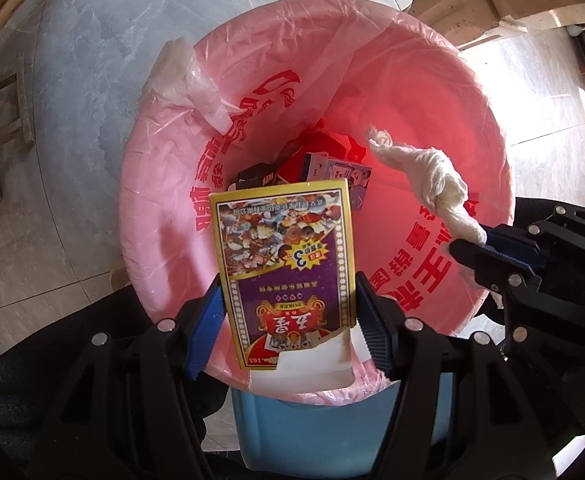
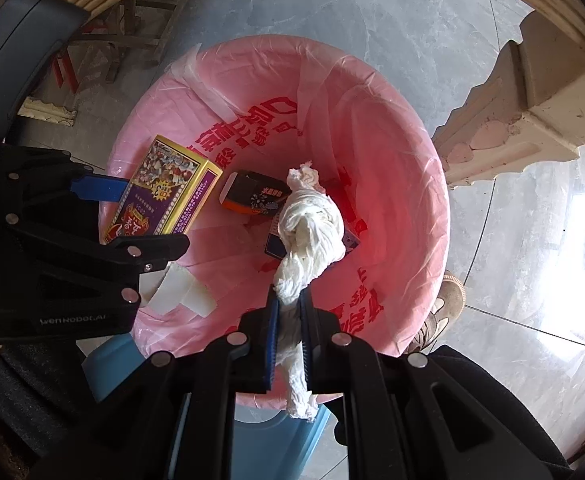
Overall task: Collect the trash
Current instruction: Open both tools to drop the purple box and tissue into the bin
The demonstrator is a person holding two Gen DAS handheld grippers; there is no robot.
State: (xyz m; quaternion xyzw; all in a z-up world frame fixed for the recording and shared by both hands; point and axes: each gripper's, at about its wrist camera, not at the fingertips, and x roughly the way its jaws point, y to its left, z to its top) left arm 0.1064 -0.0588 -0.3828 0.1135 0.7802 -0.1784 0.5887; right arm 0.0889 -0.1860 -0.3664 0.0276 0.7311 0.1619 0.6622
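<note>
The left gripper (image 1: 288,300) holds a yellow card box (image 1: 286,268) by its two long sides, the blue pads pressed flat against them. The box stands out forward from the fingers, and its torn white flap hangs at the near end. It hangs over the open mouth of the bin (image 1: 492,128), which is lined with a pink bag (image 1: 164,184) printed with red letters. The right gripper (image 2: 290,316) is nearly closed on a twisted white tissue (image 2: 308,216); the tissue passes between the pads, its thick knotted end pointing ahead over the bin and a short tail behind the fingers. Both things are above the bag, not yet in it. At the bottom of the bag lie small boxes (image 2: 252,196), one dark with orange edge. The bin stands on a grey floor (image 2: 372,12).
</note>
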